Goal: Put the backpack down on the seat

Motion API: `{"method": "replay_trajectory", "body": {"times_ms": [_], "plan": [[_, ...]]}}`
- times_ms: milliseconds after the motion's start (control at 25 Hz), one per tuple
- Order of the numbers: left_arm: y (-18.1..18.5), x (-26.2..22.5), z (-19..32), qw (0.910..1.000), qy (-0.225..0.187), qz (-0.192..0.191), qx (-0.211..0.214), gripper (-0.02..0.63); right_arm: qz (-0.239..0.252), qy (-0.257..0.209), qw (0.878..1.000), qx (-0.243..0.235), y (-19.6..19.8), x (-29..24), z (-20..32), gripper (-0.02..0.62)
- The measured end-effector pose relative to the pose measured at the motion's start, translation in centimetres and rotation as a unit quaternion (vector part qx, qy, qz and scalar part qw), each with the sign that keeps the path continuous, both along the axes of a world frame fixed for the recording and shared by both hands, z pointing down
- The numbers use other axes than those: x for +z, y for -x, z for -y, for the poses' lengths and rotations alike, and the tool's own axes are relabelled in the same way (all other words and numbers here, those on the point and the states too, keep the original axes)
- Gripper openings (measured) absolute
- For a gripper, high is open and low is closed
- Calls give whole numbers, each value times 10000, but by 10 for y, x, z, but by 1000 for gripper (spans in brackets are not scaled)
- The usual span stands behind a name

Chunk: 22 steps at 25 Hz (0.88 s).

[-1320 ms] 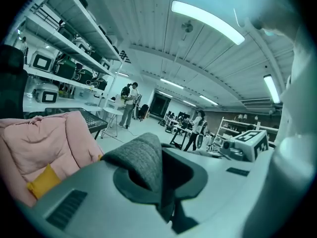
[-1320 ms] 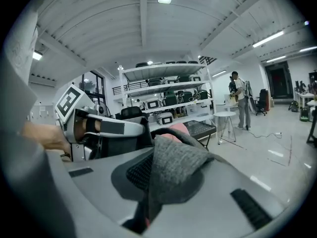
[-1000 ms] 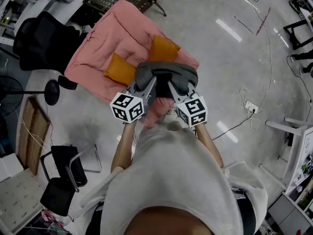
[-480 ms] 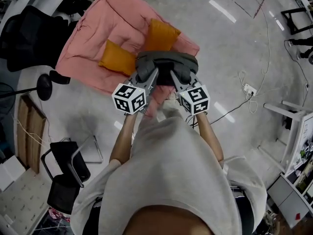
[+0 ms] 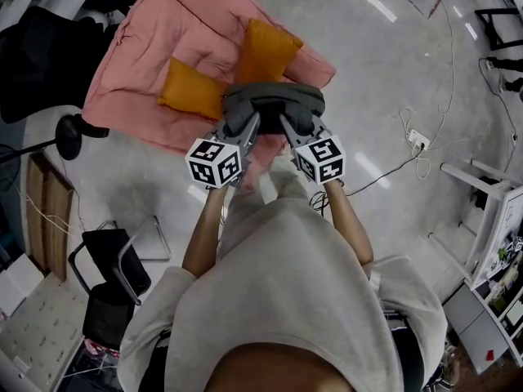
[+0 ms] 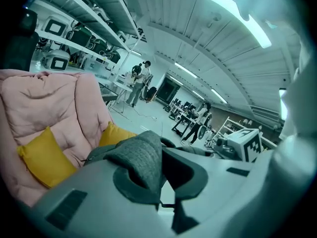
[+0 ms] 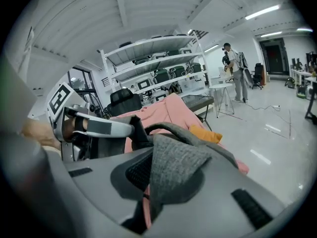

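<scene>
A grey backpack [image 5: 274, 104] hangs over the front edge of the pink padded seat [image 5: 163, 31], just in front of two orange cushions [image 5: 192, 90]. Both grippers hold it from the near side. My left gripper [image 5: 248, 127] is shut on a grey shoulder strap [image 6: 141, 160], and that strap fills its jaws in the left gripper view. My right gripper [image 5: 292, 126] is shut on the other grey strap [image 7: 176, 165]. The left gripper [image 7: 94, 128] shows beside it in the right gripper view. The backpack's lower part is hidden behind the grippers.
A black office chair [image 5: 37, 55] stands left of the seat, with a fan base [image 5: 69, 137] and a wooden panel [image 5: 45, 211] nearer me. A small black chair [image 5: 110, 284] is at lower left. Cables and a power strip [image 5: 417, 141] lie on the floor at right, near white shelving [image 5: 490, 219].
The head view has drifted, so the seat and cushions now sit higher in the frame. Both grippers keep their hold on the straps, and the backpack stays by the seat's front edge.
</scene>
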<state>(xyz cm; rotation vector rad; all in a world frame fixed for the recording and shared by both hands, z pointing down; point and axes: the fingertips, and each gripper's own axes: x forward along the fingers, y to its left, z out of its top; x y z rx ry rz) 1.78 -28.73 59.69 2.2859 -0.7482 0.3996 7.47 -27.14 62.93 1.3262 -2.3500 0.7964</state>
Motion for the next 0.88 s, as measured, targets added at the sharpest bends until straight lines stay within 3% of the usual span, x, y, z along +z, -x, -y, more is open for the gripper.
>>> {"method": "replay_trajectory", "body": {"times_ms": [880], "plan": [[-10, 66, 75, 9991, 166, 384, -120, 32, -186, 219, 9988, -387, -10, 64, 86, 26]]}}
